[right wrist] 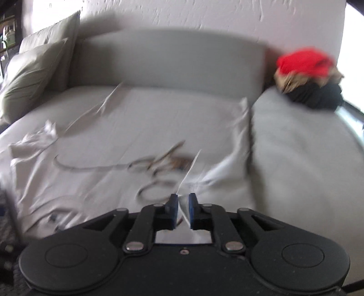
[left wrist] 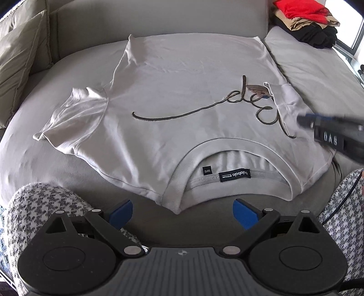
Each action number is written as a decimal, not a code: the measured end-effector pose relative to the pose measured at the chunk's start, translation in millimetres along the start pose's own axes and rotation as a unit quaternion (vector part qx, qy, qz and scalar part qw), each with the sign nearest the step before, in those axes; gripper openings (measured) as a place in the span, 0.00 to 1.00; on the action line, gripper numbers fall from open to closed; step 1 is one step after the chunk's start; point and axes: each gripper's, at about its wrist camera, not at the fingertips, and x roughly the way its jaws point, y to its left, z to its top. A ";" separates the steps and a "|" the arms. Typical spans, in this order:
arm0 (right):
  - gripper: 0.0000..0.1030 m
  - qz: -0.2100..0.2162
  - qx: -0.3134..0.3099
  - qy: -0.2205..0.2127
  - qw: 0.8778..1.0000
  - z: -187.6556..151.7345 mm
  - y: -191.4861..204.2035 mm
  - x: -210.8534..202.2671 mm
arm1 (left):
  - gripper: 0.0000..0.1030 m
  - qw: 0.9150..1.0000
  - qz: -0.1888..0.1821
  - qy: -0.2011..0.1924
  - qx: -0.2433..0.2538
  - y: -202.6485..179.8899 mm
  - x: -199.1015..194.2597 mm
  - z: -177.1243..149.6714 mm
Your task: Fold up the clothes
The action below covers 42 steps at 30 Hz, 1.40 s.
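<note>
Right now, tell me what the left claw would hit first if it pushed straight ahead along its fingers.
Probably the ribbed collar of the pale grey T-shirt spread on the grey sofa. The open left claw points at it, though depth is unclear.

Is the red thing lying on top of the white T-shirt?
No, the red garment sits atop a pile of clothes at the sofa's far corner, well apart from the white T-shirt spread on the cushion.

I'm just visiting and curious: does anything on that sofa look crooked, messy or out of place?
The white T-shirt lies mostly flat, but its one sleeve is bunched and wrinkled. The other sleeve is folded over the lettering, pinched in the right hand-held gripper. A loose clothes pile sits in the corner.
</note>
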 end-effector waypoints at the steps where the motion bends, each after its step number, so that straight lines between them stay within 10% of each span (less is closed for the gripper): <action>1: 0.12 0.013 0.020 0.005 1.000 -1.5 -5.5 -1.3 | 0.95 1.000 0.000 -0.002 -0.001 0.4 -0.2 -0.2; 8: 0.12 -0.042 0.222 -0.008 0.974 21.9 -83.6 6.2 | 0.94 1.000 -0.007 -0.005 -0.004 -1.6 -0.6 0.6; 13: 0.08 -0.109 0.186 0.129 0.968 16.2 -92.6 58.3 | 0.95 1.000 -0.003 -0.007 0.003 -3.8 -1.6 -1.2; 20: 0.07 -0.124 0.123 0.192 0.966 -7.9 -78.0 23.3 | 0.94 1.000 -0.009 -0.002 0.002 -2.8 5.1 1.1; 29: 0.12 -0.045 0.214 0.031 0.975 47.2 -79.8 18.0 | 0.94 1.000 0.001 -0.009 -0.004 2.5 3.9 2.4; 35: 0.16 -0.005 0.258 0.105 0.960 50.2 -68.4 91.6 | 0.94 1.000 0.010 -0.005 -0.013 9.0 4.0 1.2; 42: 0.15 0.017 0.257 0.070 0.964 42.1 -55.5 44.5 | 0.94 1.000 -0.001 -0.009 -0.020 13.7 6.2 1.7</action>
